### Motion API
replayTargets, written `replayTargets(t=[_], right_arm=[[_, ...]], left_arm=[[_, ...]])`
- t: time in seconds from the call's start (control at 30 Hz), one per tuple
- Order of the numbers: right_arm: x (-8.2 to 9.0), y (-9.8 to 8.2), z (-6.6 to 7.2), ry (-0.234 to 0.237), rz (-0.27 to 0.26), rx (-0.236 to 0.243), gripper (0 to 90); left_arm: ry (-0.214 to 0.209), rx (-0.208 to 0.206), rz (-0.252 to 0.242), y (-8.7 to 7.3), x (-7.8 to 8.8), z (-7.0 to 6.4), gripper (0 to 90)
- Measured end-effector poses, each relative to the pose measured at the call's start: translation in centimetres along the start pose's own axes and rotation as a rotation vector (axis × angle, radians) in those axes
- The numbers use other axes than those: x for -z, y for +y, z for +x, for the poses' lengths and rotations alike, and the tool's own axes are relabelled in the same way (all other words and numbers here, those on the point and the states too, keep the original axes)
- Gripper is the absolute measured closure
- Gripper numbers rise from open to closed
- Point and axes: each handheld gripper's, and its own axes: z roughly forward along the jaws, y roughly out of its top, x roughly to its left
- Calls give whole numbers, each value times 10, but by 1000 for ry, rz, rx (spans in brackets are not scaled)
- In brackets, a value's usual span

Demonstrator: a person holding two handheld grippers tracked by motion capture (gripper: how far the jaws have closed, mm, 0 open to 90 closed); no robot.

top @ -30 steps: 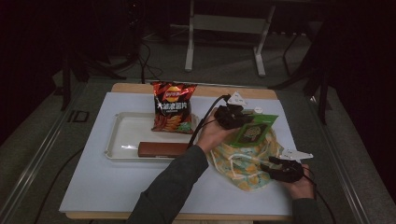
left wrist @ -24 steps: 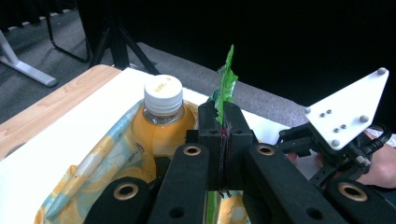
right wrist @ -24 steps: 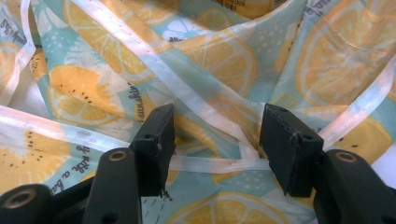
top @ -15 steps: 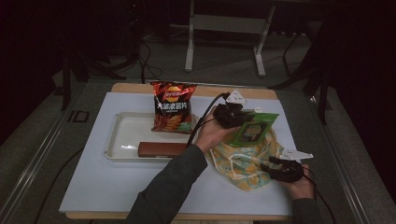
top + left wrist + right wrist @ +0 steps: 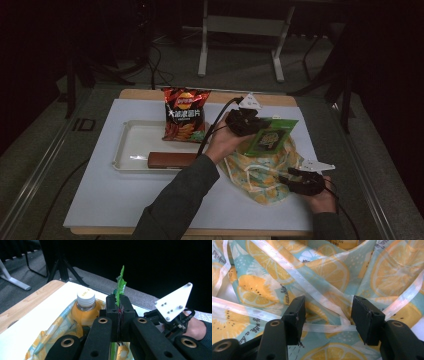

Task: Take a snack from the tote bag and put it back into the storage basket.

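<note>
White table (image 5: 125,200), dark grey floor (image 5: 45,150)

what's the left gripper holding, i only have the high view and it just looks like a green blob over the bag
Observer: The left gripper is shut on the sawtooth edge of a thin green packet, which stands upright between its jaws.
Operator: anything already in the bag
Observer: Yes, an orange drink bottle with a white cap stands upright inside the lemon-print bag.
Operator: and the right gripper, has it got the bag
Observer: Not pinched. The right gripper has its jaws open, with the bag's white strap running across the gap between them.
</note>
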Motion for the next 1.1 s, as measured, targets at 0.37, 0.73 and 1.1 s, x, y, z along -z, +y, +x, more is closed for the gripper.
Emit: replayTargets(t=[0.37, 0.73, 1.1], right_arm=[[0, 0, 0, 0, 0, 0, 450], [0, 0, 0, 0, 1, 0, 450], [0, 0, 0, -1, 1, 0, 450]], left_arm=[[6, 2, -8, 1, 11, 1, 884], [12, -1, -13, 0, 23, 2, 884], [25, -7, -17, -2, 38, 3, 884]])
